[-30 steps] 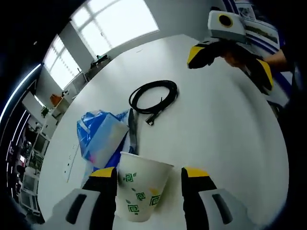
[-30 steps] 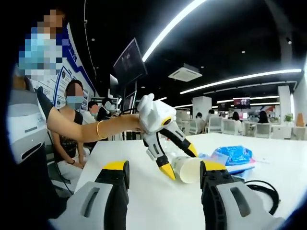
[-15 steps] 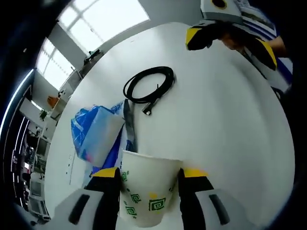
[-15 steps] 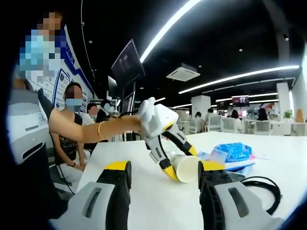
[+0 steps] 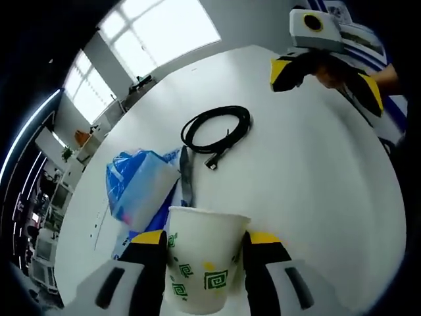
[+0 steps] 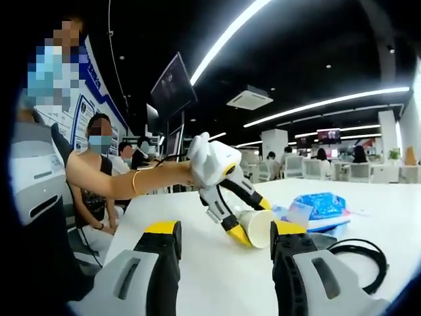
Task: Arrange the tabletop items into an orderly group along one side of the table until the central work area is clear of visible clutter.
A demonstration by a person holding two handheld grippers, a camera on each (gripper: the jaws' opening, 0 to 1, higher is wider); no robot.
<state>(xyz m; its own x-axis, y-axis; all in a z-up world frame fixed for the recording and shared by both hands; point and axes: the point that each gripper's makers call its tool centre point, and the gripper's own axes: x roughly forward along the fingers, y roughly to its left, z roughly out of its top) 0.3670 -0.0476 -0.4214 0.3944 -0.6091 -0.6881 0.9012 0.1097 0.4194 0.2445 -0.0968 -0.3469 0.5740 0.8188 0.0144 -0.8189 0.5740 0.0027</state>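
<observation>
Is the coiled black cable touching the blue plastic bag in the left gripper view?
No, the black cable lies apart from the blue bag on the white table.

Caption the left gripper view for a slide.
Left gripper clamps a paper cup on the white table, blue bag and coiled cable beyond.

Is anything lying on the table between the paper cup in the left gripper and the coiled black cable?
Nothing visible does. The paper cup sits clamped in the left gripper; bare table runs up to the black cable. The blue bag lies off to one side.
</observation>
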